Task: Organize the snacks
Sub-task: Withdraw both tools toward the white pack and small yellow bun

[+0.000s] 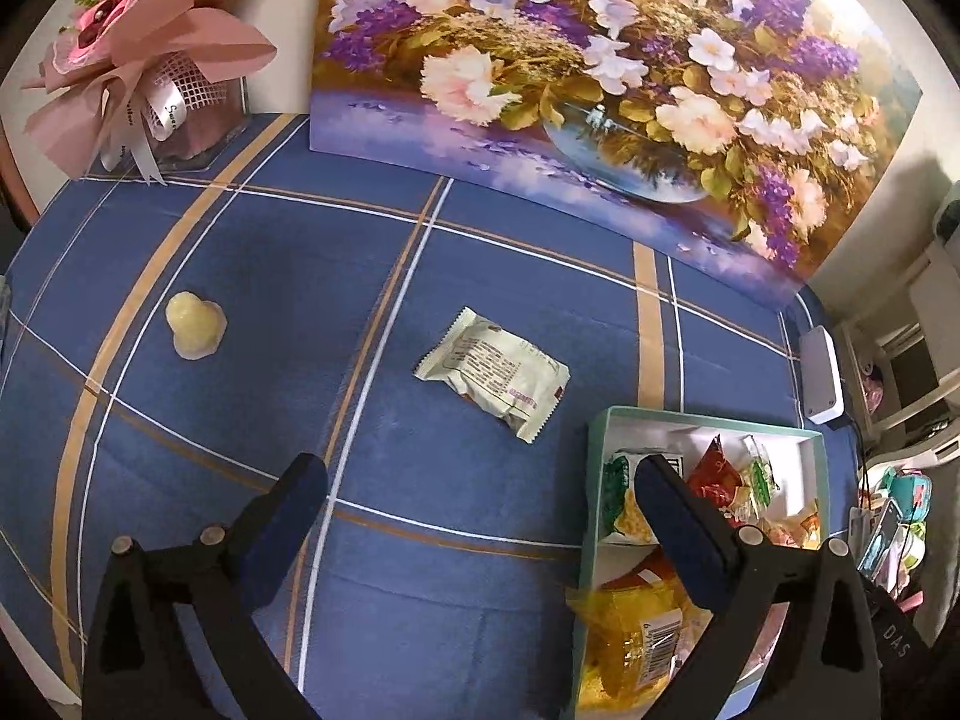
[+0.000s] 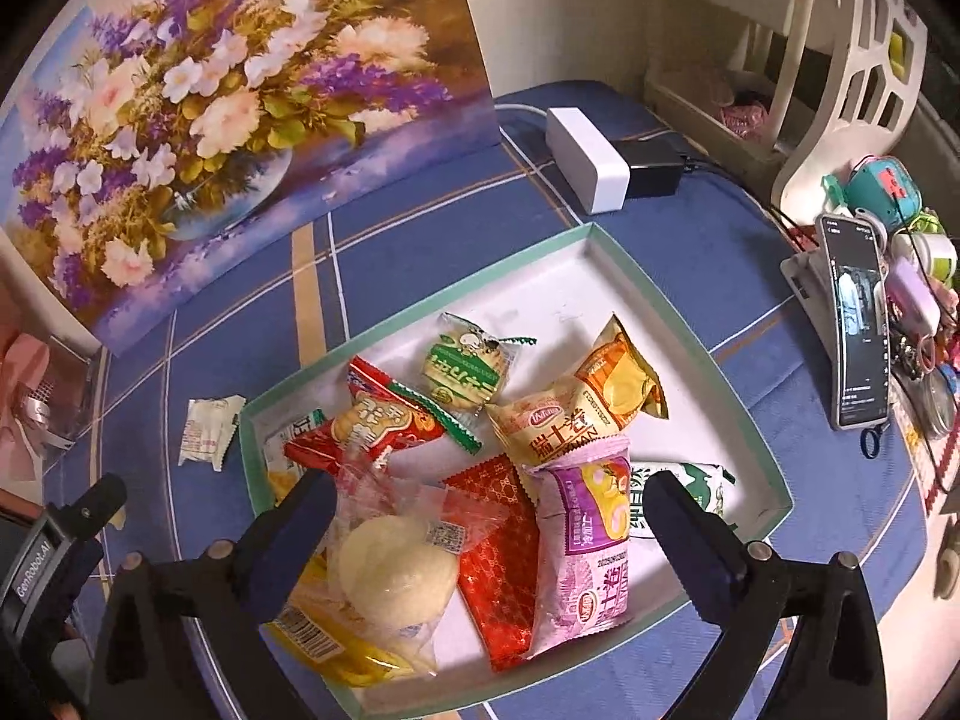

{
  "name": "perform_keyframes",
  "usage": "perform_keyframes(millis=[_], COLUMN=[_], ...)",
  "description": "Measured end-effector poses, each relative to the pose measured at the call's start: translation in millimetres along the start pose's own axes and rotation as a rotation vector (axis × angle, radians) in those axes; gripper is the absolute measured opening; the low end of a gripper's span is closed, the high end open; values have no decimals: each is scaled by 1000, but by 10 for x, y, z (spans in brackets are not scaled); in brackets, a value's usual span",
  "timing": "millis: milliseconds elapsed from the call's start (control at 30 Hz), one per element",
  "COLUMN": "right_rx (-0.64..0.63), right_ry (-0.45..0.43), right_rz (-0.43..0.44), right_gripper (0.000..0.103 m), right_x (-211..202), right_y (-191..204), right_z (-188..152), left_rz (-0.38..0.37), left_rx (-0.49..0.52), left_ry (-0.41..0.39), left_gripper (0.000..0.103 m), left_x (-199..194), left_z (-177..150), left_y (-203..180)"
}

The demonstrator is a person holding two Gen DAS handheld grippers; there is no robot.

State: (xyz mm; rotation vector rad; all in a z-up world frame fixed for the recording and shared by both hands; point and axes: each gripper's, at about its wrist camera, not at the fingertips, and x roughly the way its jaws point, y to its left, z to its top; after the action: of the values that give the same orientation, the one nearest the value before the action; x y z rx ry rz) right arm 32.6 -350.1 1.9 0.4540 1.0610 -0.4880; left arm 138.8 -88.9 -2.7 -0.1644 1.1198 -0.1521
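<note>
Where the left wrist camera looks down:
Left gripper (image 1: 480,492): jaws spread wide, nothing between them; it hangs over the blue checked cloth (image 1: 420,600)
White packet (image 1: 492,369): lies flat on the cloth ahead of the jaws, apart from both fingers; printed side up
Yellow lump (image 1: 195,324): a pale wrapped sweet on the cloth, far left, well apart from the packet
Box (image 1: 594,480): green-rimmed, white inside, at the lower right; the right finger crosses in front of it; snacks lie inside, a yellow bag (image 1: 630,630) nearest the camera
Painting (image 1: 600,60): flowers in a vase, standing along the back of the cloth
Bouquet (image 1: 138,48): pink wrap, upper left corner

Where the right wrist camera looks down:
Right gripper (image 2: 489,510): jaws fully apart over the box (image 2: 690,330), gripping nothing; packets lie below the gap
Pale bun (image 2: 396,570): in clear wrap, just beside the left finger, resting on other packets
Pink packet (image 2: 588,546): between the fingers; a red foil packet (image 2: 492,546) beside it
Round biscuit (image 2: 462,372): green wrap, further back in the box
White packet (image 2: 207,429): on the cloth outside the box's left wall
Left gripper (image 2: 54,534): its edge shows at the far left
Phone (image 2: 855,318): propped at the right; a white adapter (image 2: 585,150) behind the box
</note>
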Motion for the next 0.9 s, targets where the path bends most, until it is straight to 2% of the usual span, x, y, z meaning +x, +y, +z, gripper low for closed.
perform_keyframes(millis=[133,400,900], right_rx=[-6,-133,-312], right_ry=[-19,-9,3], right_rz=[-13,1,44], right_gripper=[103,103,103], right_x=[-44,10,86], right_y=[115,692,1591], right_z=[2,-104,-372], left_rz=[16,93,206], left_rx=[-3,-52,-120], left_ry=[-25,-83,-129], left_gripper=[102,102,102], left_x=[-84,-295,-515], left_z=[75,218,383], left_y=[114,553,1282])
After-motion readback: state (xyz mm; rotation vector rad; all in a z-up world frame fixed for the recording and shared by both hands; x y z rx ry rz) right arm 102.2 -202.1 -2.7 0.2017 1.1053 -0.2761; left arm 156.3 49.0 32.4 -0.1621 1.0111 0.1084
